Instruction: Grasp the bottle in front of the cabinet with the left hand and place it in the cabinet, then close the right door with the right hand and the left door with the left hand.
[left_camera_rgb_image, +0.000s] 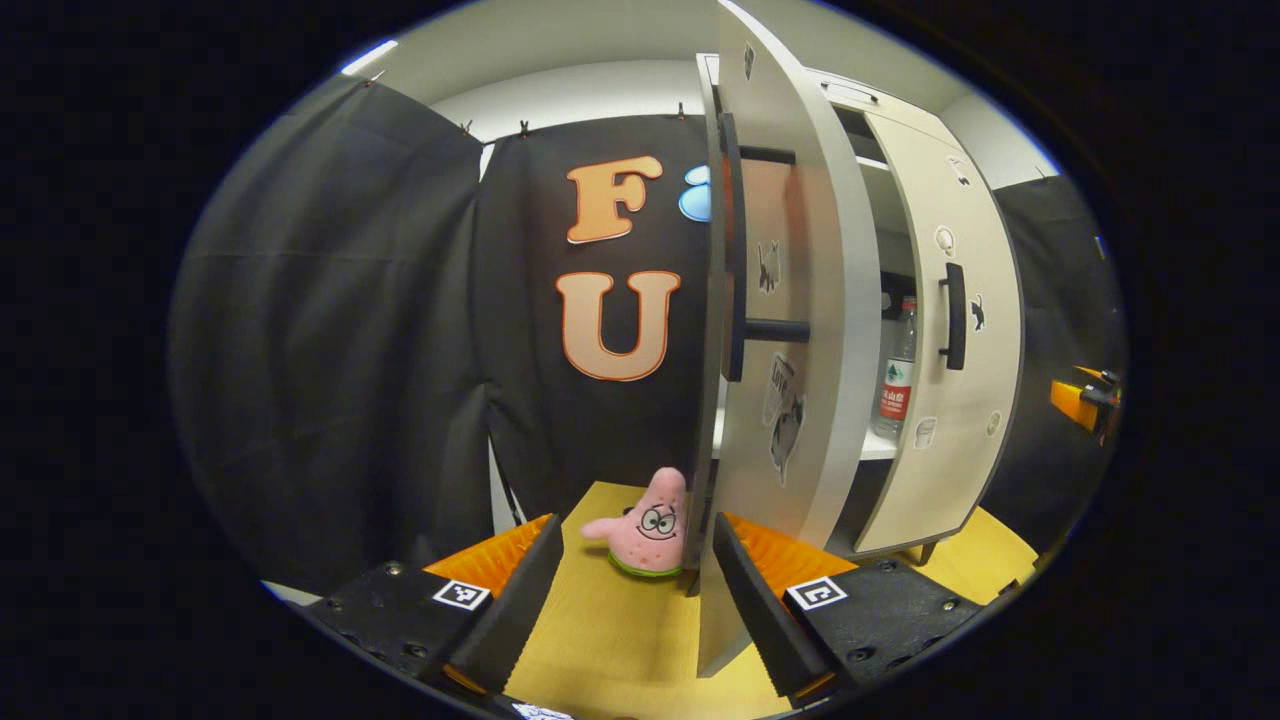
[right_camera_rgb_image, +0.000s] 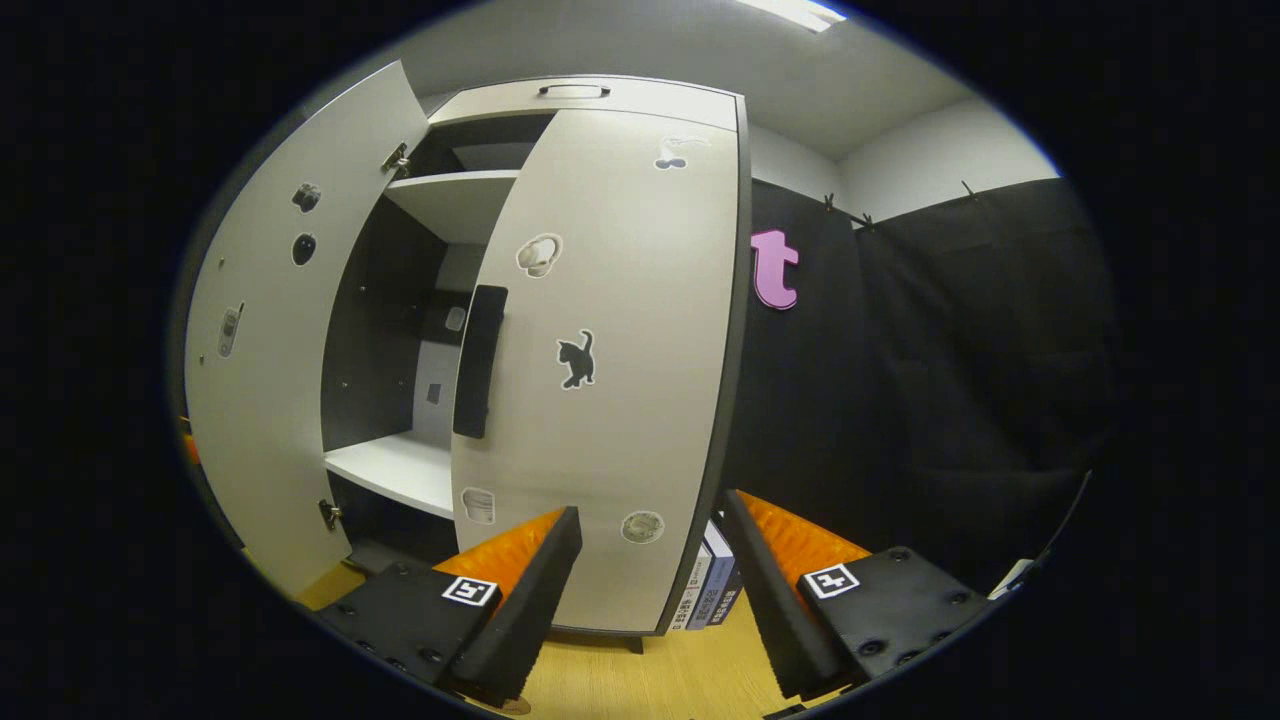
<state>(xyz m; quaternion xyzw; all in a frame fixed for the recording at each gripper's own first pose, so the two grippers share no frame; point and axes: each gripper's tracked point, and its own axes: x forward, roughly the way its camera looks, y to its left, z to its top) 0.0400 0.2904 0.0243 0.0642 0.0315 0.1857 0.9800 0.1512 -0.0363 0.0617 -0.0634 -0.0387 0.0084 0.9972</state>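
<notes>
Two doors remain to close: the bottle (left_camera_rgb_image: 897, 375) already stands on the cabinet (right_camera_rgb_image: 590, 90) shelf, so door-closing is in hand. Right gripper (right_camera_rgb_image: 648, 560) gapes wide, empty, near the half-shut right door (right_camera_rgb_image: 610, 400), needing a push. Left gripper (left_camera_rgb_image: 638, 572), also wide and empty, straddles the left door (left_camera_rgb_image: 790, 300) edge without clamping it.

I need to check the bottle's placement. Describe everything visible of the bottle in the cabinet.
The bottle is a clear plastic water bottle with a red cap and a red and green label. It stands upright on the white shelf inside the cabinet, seen in the left gripper view through the gap between the two partly open doors. Neither gripper touches it; the door edges hide part of it.
</notes>
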